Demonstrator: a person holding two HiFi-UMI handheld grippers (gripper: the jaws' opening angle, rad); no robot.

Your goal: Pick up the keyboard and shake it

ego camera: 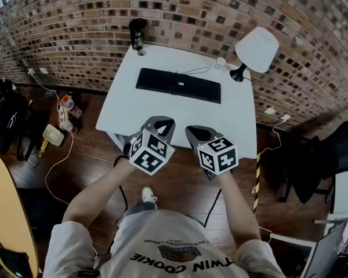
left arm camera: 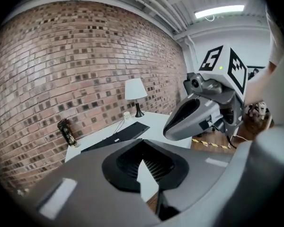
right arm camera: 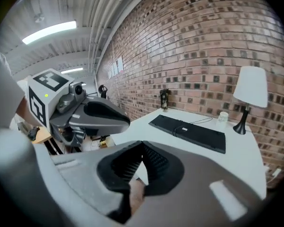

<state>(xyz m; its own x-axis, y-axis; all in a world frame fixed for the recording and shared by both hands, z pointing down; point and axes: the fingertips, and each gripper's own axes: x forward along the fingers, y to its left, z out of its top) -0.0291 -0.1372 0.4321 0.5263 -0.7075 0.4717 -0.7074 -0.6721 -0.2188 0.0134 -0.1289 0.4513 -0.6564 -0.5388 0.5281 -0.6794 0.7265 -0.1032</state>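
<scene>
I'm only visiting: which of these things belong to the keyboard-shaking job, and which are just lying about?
Part of the job:
- keyboard, lying on the white table
- left gripper and right gripper, both shut, holding nothing

Just lying about:
- lamp
- dark bottle
- small white cup
- floor clutter

Keyboard (ego camera: 178,85) flat on white table (ego camera: 127,117); lamp (ego camera: 256,50) at right rear corner, bottle (ego camera: 137,35) at left rear. Left gripper (ego camera: 160,123) and right gripper (ego camera: 198,134) side by side over near edge, clear of keyboard
</scene>
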